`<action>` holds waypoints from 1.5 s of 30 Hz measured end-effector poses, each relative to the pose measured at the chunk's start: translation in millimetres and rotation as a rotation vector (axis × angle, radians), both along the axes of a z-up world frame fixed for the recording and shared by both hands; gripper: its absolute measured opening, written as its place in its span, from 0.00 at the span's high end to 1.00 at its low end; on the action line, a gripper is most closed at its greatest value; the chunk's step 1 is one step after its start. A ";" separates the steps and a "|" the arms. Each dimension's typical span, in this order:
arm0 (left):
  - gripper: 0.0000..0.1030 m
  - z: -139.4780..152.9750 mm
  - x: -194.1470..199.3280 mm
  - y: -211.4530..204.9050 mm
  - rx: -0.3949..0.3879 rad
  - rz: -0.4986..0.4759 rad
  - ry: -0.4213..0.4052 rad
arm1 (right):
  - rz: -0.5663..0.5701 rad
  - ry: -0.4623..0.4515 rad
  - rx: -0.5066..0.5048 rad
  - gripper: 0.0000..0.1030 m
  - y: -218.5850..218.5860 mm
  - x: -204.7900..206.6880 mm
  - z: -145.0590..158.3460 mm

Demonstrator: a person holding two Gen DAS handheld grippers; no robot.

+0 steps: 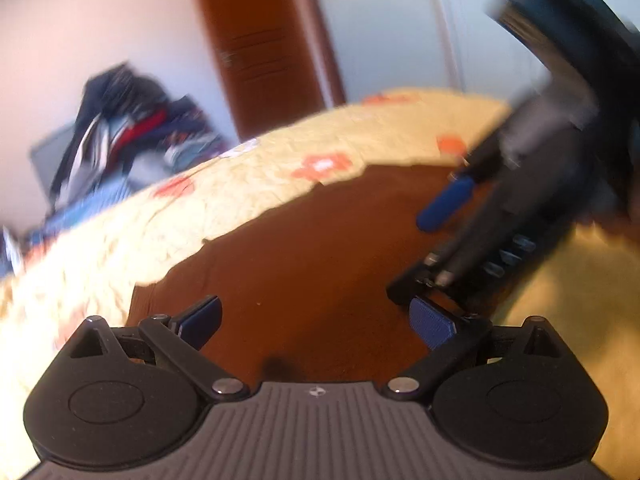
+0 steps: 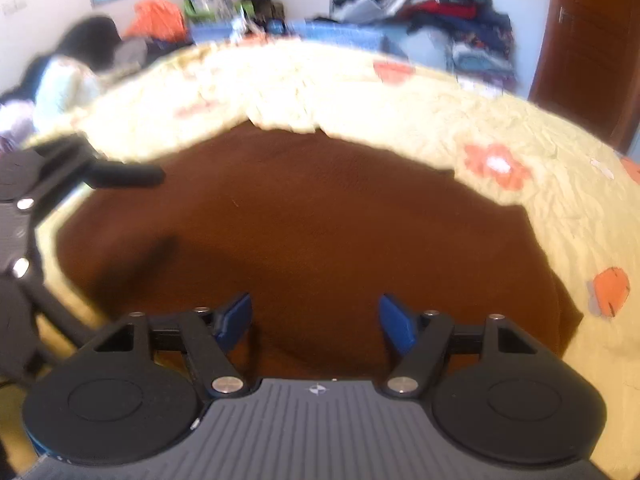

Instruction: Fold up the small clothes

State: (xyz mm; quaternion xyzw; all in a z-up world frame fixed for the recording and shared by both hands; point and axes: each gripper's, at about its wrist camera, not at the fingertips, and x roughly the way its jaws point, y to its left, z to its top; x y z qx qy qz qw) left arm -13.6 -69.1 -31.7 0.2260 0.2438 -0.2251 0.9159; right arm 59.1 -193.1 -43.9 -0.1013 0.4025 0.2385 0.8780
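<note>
Both hand-held grippers hover over a brown garment [image 2: 312, 232] spread on a bed, and neither carries anything. Seen from its own camera, the left hand-held gripper [image 1: 316, 322] has its blue pads [image 1: 202, 320] parted wide, with only brown cloth showing in the gap. The right hand-held gripper [image 2: 316, 322] is parted more narrowly, likewise with nothing pinched between its pads.

From the right wrist view the garment fills the centre, lying fairly flat on a pale yellow bedspread [image 2: 540, 152] printed with orange flowers; its far edge curves from about 9 o'clock up to 12 and down to 3 o'clock. The left unit enters that picture at 9 o'clock. In the left wrist view the right unit [image 1: 440, 248] reaches in at about 3 o'clock, its blue pads low over the cloth's right side.

Spreading the piece flat probably serves to expose its edges, and the parted fingers suggest each tool is lining up to take a hem or side before a fold. Motion blur hides seams, so I cannot tell what kind of garment it is or whether it is already doubled over.

A heap of other clothes [image 2: 440, 8] sits beyond the bed at 1 o'clock in the right view, near a brown door [image 2: 592, 48].
</note>
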 end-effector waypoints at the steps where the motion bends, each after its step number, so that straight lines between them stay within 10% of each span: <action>1: 0.11 -5.7 7.7 -3.5 0.038 -0.009 0.031 | 0.008 0.018 -0.028 0.35 3.1 1.5 -8.6; 2: 0.34 -13.1 10.6 -5.0 0.053 -0.018 0.072 | 0.027 -0.021 -0.042 0.35 4.8 -3.2 -13.3; 5: 0.61 -13.9 12.9 6.0 -0.036 -0.032 0.117 | 0.059 -0.028 -0.058 0.41 3.3 -8.4 -15.6; 8: 0.97 -2.5 15.0 17.0 -0.074 -0.040 0.197 | 0.119 0.032 -0.073 0.72 -2.2 -18.7 -5.7; 14: 0.95 2.1 6.6 56.2 -0.189 0.069 0.274 | 0.086 0.053 0.024 0.72 -26.0 -32.9 -2.7; 16: 0.89 9.3 3.8 75.0 -0.270 0.156 0.290 | 0.048 0.076 0.110 0.29 -37.2 -31.7 7.5; 18: 0.62 16.4 2.7 94.1 -0.339 0.240 0.295 | -0.023 0.022 0.192 0.06 -56.3 -35.0 19.1; 21: 0.09 20.5 -4.2 125.6 -0.397 0.418 0.247 | -0.161 -0.007 0.220 0.10 -90.0 -35.8 27.7; 26: 0.11 6.9 -9.4 168.5 -0.528 0.578 0.378 | -0.314 0.068 0.194 0.19 -131.0 -40.2 8.2; 27: 0.12 0.6 -6.8 174.3 -0.559 0.587 0.422 | -0.303 0.111 0.214 0.38 -134.0 -40.5 0.4; 28: 0.23 1.4 -8.5 175.0 -0.566 0.580 0.394 | -0.276 0.161 0.232 0.67 -134.1 -38.5 -7.7; 29: 0.76 0.0 -4.6 174.1 -0.570 0.556 0.418 | -0.260 0.161 0.222 0.69 -132.1 -40.3 -13.0; 30: 0.82 -4.7 4.7 177.5 -0.589 0.558 0.461 | -0.231 0.147 0.201 0.71 -130.7 -42.8 -12.1; 34: 0.82 2.6 6.4 196.8 -0.562 0.546 0.470 | -0.210 0.159 0.134 0.80 -147.4 -51.4 -8.3; 38: 0.75 22.3 -15.6 186.0 -0.437 0.500 0.380 | -0.297 0.108 0.150 0.45 -154.5 -58.1 5.8; 40: 0.62 37.5 -19.6 155.2 -0.374 0.414 0.304 | -0.313 0.004 0.204 0.40 -144.7 -61.2 23.8; 42: 0.23 46.9 -29.1 126.7 -0.360 0.307 0.219 | -0.229 -0.038 0.263 0.40 -119.5 -55.8 38.7; 45: 0.19 39.2 -21.1 66.1 -0.242 0.125 0.085 | -0.054 -0.019 0.285 0.37 -64.3 -27.8 42.8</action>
